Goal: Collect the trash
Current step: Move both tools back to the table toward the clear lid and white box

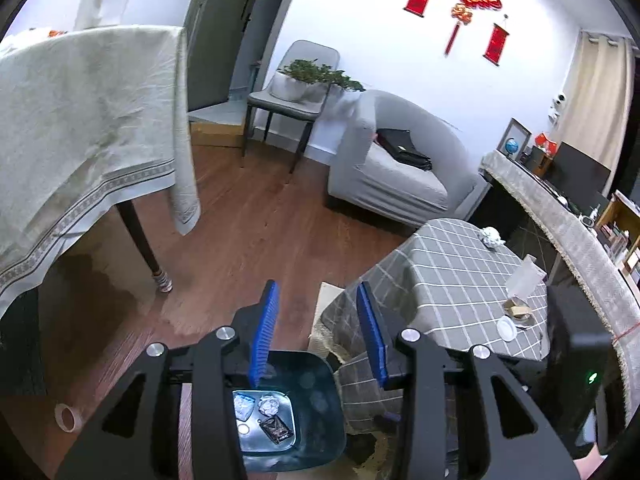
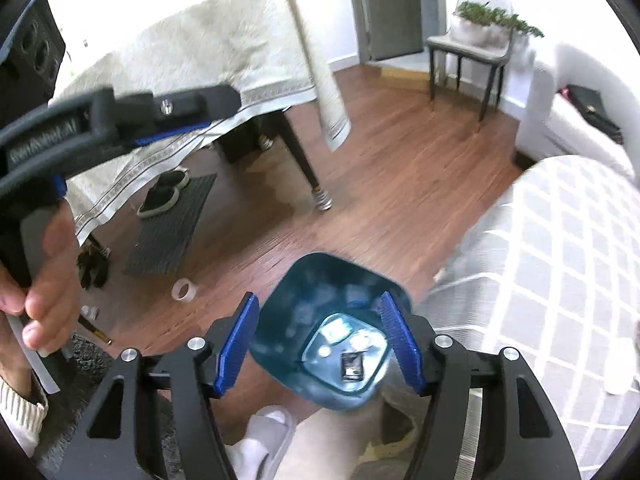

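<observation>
Left wrist: crumpled paper (image 1: 491, 237) on checked table (image 1: 452, 280), right wrist: floor tape roll (image 2: 184, 290)

Motion blur smears the trash (image 2: 347, 350) inside the bin (image 2: 320, 276); a slippered foot (image 2: 260, 440) is cut off.

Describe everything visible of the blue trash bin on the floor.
The trash bin is a dark blue-teal, translucent-looking plastic tub with a rounded-square rim, standing upright and lidless on the wooden floor beside the checked-cloth table. At its bottom lie a crumpled paper ball, a dark wrapper and pale scraps. Neither tool touches it.
</observation>
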Demonstrator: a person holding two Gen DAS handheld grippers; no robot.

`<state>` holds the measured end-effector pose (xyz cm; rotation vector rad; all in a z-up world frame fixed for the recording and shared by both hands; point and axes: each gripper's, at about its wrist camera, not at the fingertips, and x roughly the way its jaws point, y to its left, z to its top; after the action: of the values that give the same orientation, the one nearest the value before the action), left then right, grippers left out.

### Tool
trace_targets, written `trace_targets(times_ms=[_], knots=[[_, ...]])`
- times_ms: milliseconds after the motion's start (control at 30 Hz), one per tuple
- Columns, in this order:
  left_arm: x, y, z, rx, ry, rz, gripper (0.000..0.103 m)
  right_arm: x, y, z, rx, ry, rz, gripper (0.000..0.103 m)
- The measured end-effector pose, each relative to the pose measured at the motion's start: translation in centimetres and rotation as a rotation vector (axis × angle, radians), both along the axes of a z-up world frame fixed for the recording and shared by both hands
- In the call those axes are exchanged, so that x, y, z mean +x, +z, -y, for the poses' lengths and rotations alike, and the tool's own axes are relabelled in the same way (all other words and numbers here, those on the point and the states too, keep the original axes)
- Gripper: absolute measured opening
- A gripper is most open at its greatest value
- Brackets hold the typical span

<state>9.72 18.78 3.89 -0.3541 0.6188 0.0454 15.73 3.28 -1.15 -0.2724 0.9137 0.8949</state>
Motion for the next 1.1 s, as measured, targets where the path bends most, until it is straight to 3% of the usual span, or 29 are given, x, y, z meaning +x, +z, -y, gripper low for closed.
trace_targets(times_ms=[433, 567, 900, 1000, 1100], knots=[[2.5, 1.1, 8.2, 0.046, -0.131, 0.027, 0.058, 0.6, 2.9, 9.1, -0.007, -0.124, 0.111, 0.062], [3.3, 0.7, 11.2, 0.1, -0.175, 0.027, 0.062, 0.9, 3.7, 12.4, -0.032, -0.142, 0.189, 0.062], [5.6, -0.9, 18.3, 0.132, -0.298, -0.01, 0.069, 2.3, 4.3, 20.1, -0.028, -0.269, 0.213, 0.062], [5.9, -1.2, 20.3, 0.142, -0.343, -0.011, 0.072, 2.4, 4.3, 22.0, -0.052, -0.276, 0.237, 0.072], [6.5, -1.8, 22.4, 0.135, -0.388, -0.019, 0.073, 2.4, 4.4, 23.9, -0.054, -0.287, 0.259, 0.076]])
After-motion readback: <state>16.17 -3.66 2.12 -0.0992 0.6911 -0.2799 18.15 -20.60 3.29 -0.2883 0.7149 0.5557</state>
